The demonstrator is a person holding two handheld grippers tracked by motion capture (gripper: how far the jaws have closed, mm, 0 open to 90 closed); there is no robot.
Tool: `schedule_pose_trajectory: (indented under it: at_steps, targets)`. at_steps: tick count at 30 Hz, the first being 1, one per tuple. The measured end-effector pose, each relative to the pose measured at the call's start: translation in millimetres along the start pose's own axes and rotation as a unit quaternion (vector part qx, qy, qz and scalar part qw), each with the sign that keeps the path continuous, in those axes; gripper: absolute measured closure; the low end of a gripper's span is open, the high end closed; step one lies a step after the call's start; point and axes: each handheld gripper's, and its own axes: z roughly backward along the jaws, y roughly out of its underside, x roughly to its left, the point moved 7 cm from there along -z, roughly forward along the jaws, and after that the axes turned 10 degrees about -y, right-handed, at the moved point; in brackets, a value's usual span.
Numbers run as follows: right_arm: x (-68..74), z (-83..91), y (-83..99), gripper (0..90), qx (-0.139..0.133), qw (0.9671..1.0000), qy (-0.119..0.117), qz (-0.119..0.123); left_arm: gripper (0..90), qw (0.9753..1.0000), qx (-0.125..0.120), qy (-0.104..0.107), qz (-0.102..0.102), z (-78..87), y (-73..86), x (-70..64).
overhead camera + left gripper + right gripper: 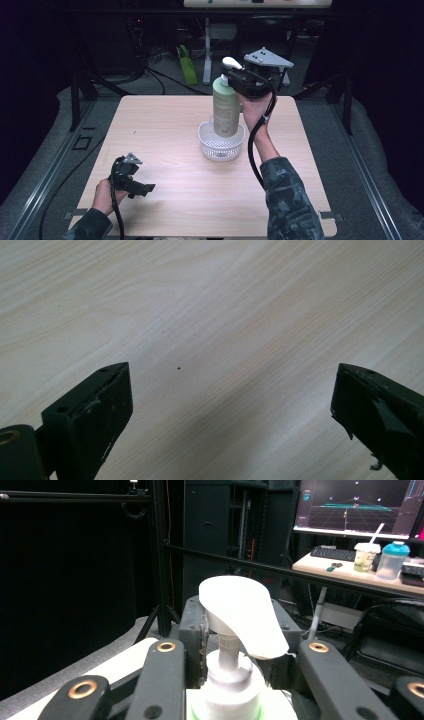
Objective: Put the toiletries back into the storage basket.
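High view: right gripper [234, 79] raised above table centre, jaws clamped on neck of green pump bottle [226, 106] just under white pump head [231, 62]. Bottle upright, base down inside white mesh basket [220, 146]; whether base rests on basket floor cannot tell. Basket sits mid-table on light wood table [165, 130]. Grey three-cornered plate [267, 58] on top of right gripper, black cable [254, 145] trailing down along forearm. Left gripper [142, 189] low near front-left of table, held in left hand [106, 195], well apart from basket and bottle, jaws pointing right, holding nothing.

Left gripper view: two black jaws spread wide, nothing between them, bare wood grain below, small dark speck [179, 368] on table surface.

Right gripper view: pump head [242, 614] close up between jaws, spout pointing right and down, white collar and green bottle shoulder below. Jaws closed tight against neck on both sides. Behind: dark room, desk with monitor [360, 505], cup [366, 556], blue-lidded shaker [392, 560].
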Motion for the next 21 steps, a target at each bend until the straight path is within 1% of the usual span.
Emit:
schedule_pose_trajectory:
  at_steps: [10,21]
  targets:
    - [1.6,-7.2,6.6,67.9,0.004,1.0,0.001,0.0,3.2,1.0,-0.002,0.001,0.001,0.9,-0.4,-0.1]
    - [0.0,-11.3,18.2,67.9,0.011,0.9999,-0.001,-0.007,3.1,1.0,-0.002,0.001,0.002,0.7,-0.4,0.1]
